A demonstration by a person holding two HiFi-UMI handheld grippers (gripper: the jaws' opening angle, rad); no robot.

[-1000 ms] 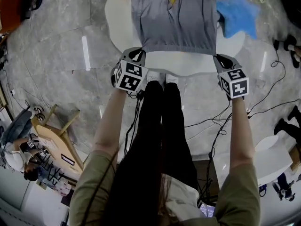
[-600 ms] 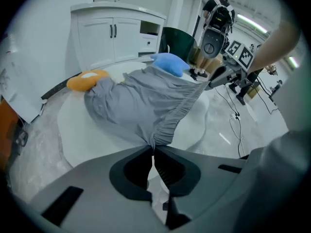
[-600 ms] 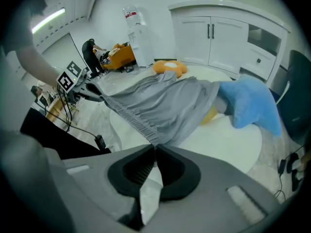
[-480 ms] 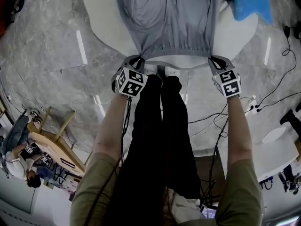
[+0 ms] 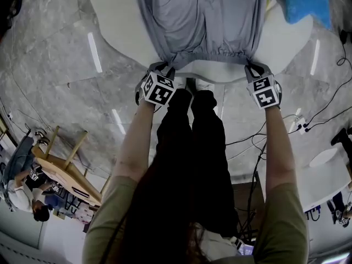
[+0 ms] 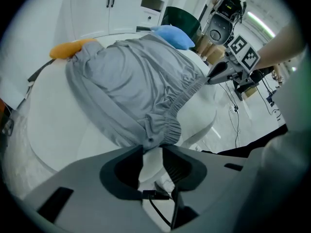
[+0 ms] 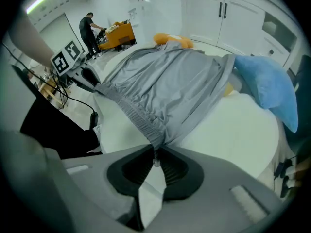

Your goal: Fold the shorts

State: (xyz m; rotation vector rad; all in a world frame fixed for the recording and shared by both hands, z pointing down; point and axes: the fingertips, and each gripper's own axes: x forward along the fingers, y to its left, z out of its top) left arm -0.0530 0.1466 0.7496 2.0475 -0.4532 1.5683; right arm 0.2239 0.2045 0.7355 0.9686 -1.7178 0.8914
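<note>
**Shorts laid out, no fold made yet**

The grey shorts (image 5: 203,21) lie spread on the white table (image 5: 115,15). The elastic waistband (image 5: 212,56) runs along the table's near edge and the legs reach away from both grippers. No layer looks doubled over, so I judge the spreading-out to be about finished and all of the folding yet to do. The cloth also bulges and wrinkles in the middle, so it may need smoothing first.

The left gripper (image 5: 162,67) is at one waistband corner. Its jaws are opening, with a clear gap between them. The gathered corner sits right at the jaw tips, apparently no longer pinched.

The right gripper (image 5: 254,67) is at the other corner. Its jaws are closed on the waistband, which is nipped between the tips and stretches away from them towards the left gripper.

A blue cloth (image 5: 305,1) lies beyond the right jaws, beside the shorts. Something orange (image 6: 65,48) shows past the shorts' far end.
</note>
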